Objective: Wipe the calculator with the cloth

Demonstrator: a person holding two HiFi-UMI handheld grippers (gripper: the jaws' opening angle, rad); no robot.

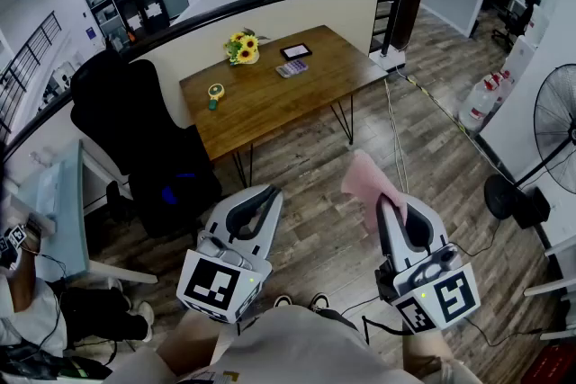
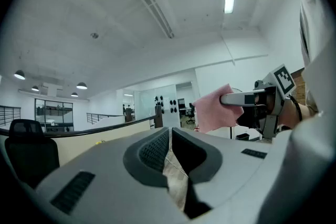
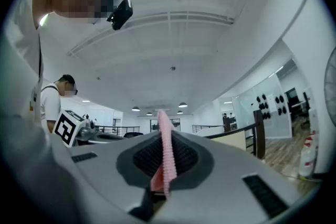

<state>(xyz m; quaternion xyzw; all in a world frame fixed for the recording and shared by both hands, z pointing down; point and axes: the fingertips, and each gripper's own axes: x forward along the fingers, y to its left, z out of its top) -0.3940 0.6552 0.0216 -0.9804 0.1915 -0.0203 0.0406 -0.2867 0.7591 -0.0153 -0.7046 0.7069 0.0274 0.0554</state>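
The small grey calculator (image 1: 292, 68) lies on the brown wooden table (image 1: 270, 108), well apart from both grippers. The right gripper (image 1: 388, 200) is clamped on the pink cloth (image 1: 364, 178). The left gripper (image 1: 269, 193) has its jaws together, empty. It would be best to get close first, then lay the cloth flat.

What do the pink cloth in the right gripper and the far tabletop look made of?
Pink cloth: soft fabric, possibly microfibre, matte; it flops loosely and its pinched edge looks ribbed in the right gripper view. Tabletop: wood or wood-look laminate, satin brown with lengthwise grain streaks; which of the two cannot be told.
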